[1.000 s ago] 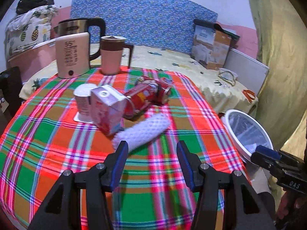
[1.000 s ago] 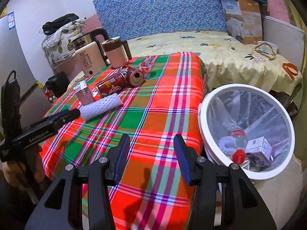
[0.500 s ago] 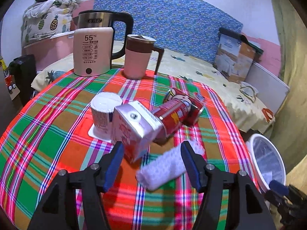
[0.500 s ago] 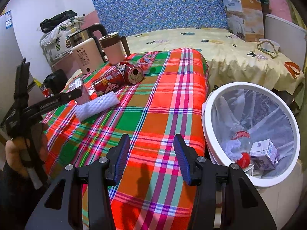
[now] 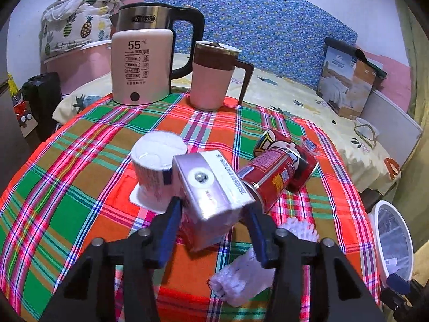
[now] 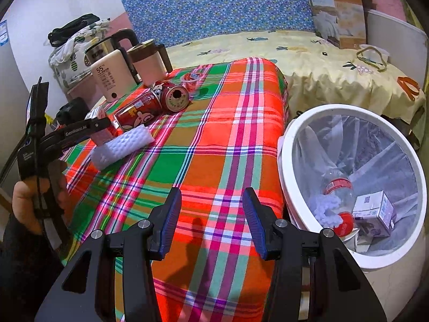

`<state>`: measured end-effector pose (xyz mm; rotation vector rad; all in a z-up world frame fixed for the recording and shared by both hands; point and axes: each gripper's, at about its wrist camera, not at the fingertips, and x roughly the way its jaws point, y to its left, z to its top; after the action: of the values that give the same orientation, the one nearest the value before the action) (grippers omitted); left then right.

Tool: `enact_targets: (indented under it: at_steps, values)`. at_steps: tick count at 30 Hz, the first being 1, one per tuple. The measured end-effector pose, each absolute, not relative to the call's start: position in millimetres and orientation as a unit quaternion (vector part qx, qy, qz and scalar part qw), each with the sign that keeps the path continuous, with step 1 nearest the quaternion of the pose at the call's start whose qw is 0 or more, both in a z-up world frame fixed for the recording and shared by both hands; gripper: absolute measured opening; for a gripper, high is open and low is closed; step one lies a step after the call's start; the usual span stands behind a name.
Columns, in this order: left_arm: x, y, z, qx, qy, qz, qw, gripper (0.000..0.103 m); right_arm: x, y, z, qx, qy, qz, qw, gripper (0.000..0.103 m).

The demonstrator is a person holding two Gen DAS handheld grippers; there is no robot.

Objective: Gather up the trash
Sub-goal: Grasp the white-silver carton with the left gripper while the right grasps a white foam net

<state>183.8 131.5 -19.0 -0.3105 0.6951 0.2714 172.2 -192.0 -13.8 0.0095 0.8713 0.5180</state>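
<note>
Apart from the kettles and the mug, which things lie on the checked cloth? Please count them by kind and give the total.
cans: 2
carton: 1
white cup: 1
foam sleeve: 1
jelly cup: 1
Total: 6

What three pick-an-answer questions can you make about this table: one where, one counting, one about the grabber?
1. Where is the white bin? A on the bed; B beside the table, lower down; C on a chair.
2. How many red cans lie on the table? A one; B two; C four.
3. The right gripper is: A open and empty; B squeezing a can; C holding a mug.
Answers: B, its rim sits past the cloth's edge; B, two lie side by side; A, only cloth shows between its jaws.
</note>
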Motion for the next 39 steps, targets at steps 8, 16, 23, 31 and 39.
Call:
enact_targets:
  at_steps: [8, 16, 23, 31, 39]
  values:
    - [164, 117, -17, -0.15, 0.348, 0.061, 0.923, 0.042, 170, -194, -12, 0.008, 0.415, 0.252, 0.874, 0.05]
    - [140, 80, -12, -0.164, 0.361, -0.028, 0.918, 0.041, 166, -194, -9, 0.009, 0.411, 0.254, 0.876, 0.05]
    - [131, 78, -9, -0.149, 0.36, -0.031, 0.921, 0.038, 162, -191, -4, 0.009, 0.406, 0.261, 0.876, 0.05]
    - [122, 89, -14, -0.135, 0.361, -0.009, 0.923, 0.038, 170, -164, -8, -0.002, 0.409, 0.282, 0.868, 0.05]
    - [122, 93, -21, -0.136, 0.366, 0.006, 0.921, 0.048, 182, -133, -18, -0.016, 0.424, 0.303, 0.853, 0.05]
